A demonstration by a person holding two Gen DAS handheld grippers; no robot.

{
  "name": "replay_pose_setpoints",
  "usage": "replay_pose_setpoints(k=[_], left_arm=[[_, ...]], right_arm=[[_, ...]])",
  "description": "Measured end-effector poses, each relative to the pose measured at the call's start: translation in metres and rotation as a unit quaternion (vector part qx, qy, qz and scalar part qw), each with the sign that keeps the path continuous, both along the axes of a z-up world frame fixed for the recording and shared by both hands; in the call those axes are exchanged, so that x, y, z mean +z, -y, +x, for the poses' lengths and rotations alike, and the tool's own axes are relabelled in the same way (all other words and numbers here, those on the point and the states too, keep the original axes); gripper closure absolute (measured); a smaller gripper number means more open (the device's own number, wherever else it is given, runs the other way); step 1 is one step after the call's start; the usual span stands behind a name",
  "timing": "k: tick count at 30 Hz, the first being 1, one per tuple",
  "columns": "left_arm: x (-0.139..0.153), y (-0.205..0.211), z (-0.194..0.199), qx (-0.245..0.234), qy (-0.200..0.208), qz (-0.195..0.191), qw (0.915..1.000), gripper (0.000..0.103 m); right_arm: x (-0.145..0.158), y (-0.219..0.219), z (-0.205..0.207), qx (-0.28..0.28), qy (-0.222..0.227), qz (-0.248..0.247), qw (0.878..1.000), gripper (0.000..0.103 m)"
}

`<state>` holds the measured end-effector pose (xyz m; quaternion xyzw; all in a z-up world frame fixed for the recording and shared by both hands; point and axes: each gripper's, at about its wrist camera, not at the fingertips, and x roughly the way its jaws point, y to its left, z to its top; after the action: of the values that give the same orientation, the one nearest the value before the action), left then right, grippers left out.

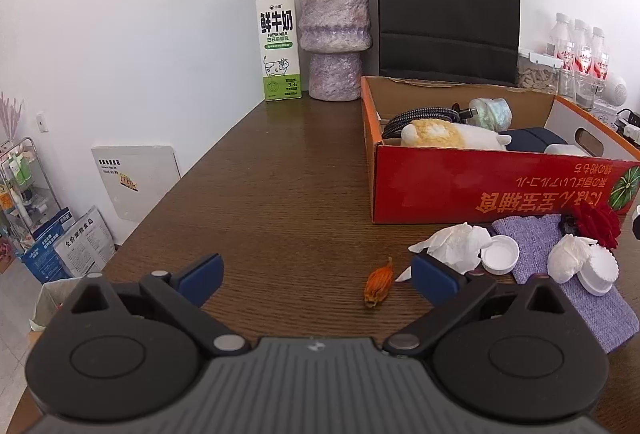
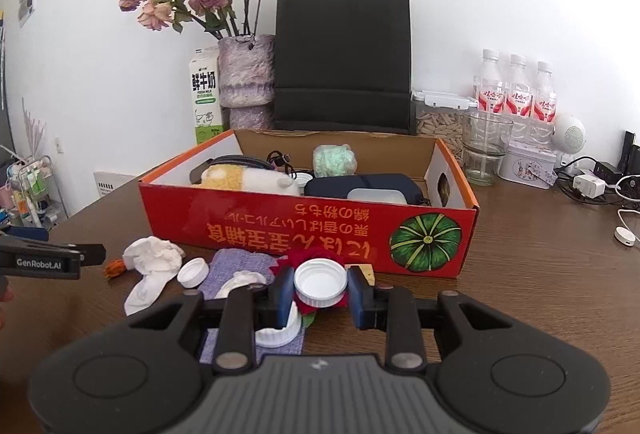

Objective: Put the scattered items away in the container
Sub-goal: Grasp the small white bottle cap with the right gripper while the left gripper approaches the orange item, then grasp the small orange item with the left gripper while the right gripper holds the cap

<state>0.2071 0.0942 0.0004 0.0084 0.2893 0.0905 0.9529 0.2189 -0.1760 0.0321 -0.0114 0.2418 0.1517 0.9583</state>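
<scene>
Here the right gripper (image 2: 320, 292) clasps a white cap (image 2: 320, 281) before the red box (image 2: 304, 234).
"GenRobot.AI" marks the left gripper (image 1: 316, 274) — fingers spread wide, empty — and "FRESH MILK" the carton (image 1: 278, 41); the box's print runs upside down, and a purple cloth (image 2: 240, 266) lies partly hidden.

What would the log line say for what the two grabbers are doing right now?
left gripper: open, empty, over table | right gripper: shut on white cap | red box: partly filled | tissue, cloth: outside box

Home: milk carton (image 1: 279, 41), vase of roses (image 1: 333, 33).
</scene>
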Motion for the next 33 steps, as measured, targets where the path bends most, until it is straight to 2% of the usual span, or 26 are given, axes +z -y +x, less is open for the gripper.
replay_pose_setpoints(k=[4,11,15,17,19,20,26,33], left_arm=[[-0.007,0.002,0.009,-0.004,-0.012,-0.003,0.9999,0.020],[-0.012,-0.002,0.013,-0.012,-0.022,-0.028,0.9993,0.029],[-0.015,-0.002,0.016,-0.029,-0.036,-0.045,0.9979,0.053],[-0.016,0.001,0.016,-0.035,-0.038,-0.040,0.9979,0.061],[-0.016,0.003,0.015,-0.044,-0.038,-0.039,0.9976,0.082],[-0.016,0.004,0.015,-0.049,-0.037,-0.041,0.9973,0.087],[-0.017,0.005,0.014,-0.058,-0.031,-0.049,0.9966,0.089],[-0.017,0.009,0.011,-0.059,-0.021,-0.039,0.9973,0.089]], right_arm=[[-0.007,0.004,0.005,0.001,-0.003,0.005,1.000,0.076],[-0.013,0.002,0.008,0.010,-0.012,0.007,1.000,0.076],[-0.015,0.001,0.007,0.011,-0.013,0.006,1.000,0.076],[-0.015,0.000,0.007,0.012,-0.014,0.005,1.000,0.076],[-0.016,-0.001,0.006,0.014,-0.014,0.003,1.000,0.076],[-0.017,-0.001,0.006,0.015,-0.015,0.003,1.000,0.076],[-0.018,-0.002,0.006,0.013,-0.016,0.000,1.000,0.076],[-0.016,-0.003,-0.001,0.021,-0.004,0.002,1.000,0.076]])
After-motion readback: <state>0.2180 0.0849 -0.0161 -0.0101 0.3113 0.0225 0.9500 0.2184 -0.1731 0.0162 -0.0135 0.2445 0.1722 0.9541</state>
